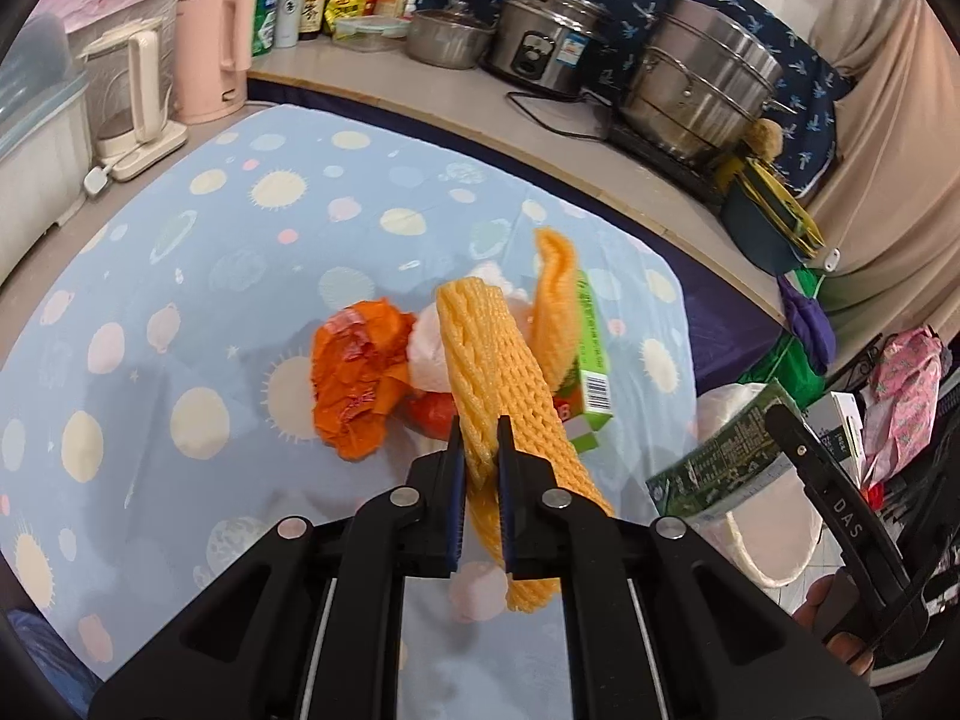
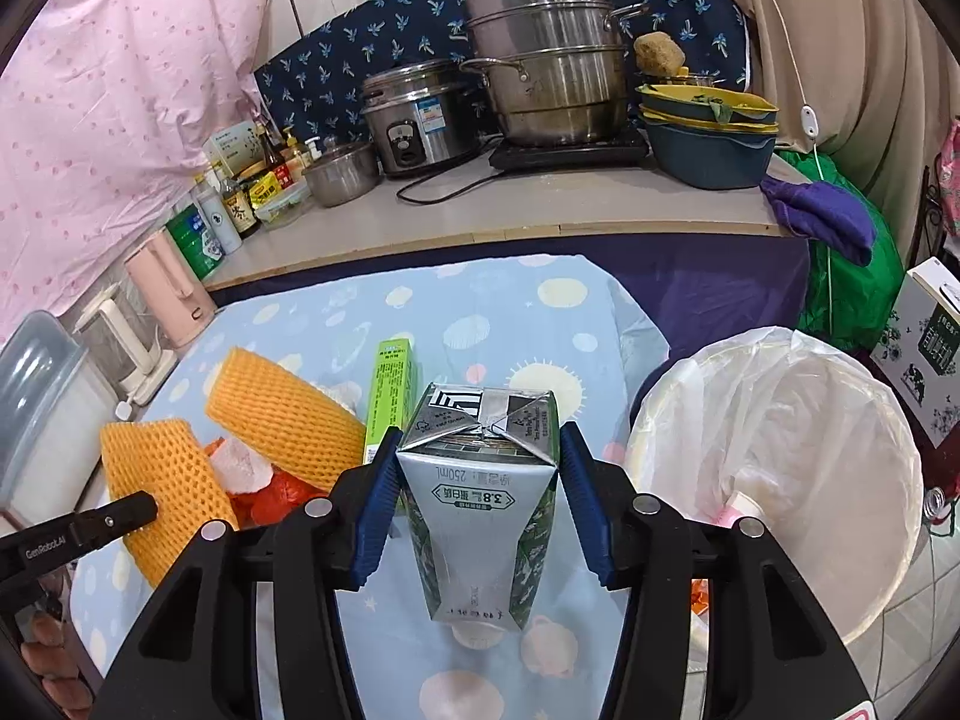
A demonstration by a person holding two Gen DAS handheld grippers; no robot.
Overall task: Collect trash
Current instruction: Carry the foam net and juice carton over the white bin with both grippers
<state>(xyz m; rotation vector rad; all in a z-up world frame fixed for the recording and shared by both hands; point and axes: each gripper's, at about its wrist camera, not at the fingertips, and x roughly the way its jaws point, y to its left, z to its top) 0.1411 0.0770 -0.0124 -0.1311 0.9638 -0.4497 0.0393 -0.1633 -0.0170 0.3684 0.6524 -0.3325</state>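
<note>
Left wrist view: my left gripper [image 1: 480, 456] is almost fully closed and pinches a yellow foam fruit net [image 1: 498, 372] between its pads. I hold it by its middle, so both ends hang free and it is lifted off the blue tablecloth [image 1: 180, 300]. I think this hold suits a soft, light thing that cannot slip out. Below it the other trash lies in a heap: an orange crumpled wrapper [image 1: 360, 372], a second foam net [image 1: 555, 294] and a green box [image 1: 591, 354]. Something white and something red lie under the net; I cannot tell what they are. At the right edge my right gripper carries the milk carton [image 1: 714, 456], seen only partly.

Right wrist view: my right gripper [image 2: 474, 492] stands about half open around the milk carton [image 2: 480, 516], with the pads on its two sides, so the carton is gripped and hangs above the cloth. The white-lined trash bin [image 2: 780, 480] is just to the right, off the table, probably the place for both pieces. Its bottom is hard to see through the bag.
</note>
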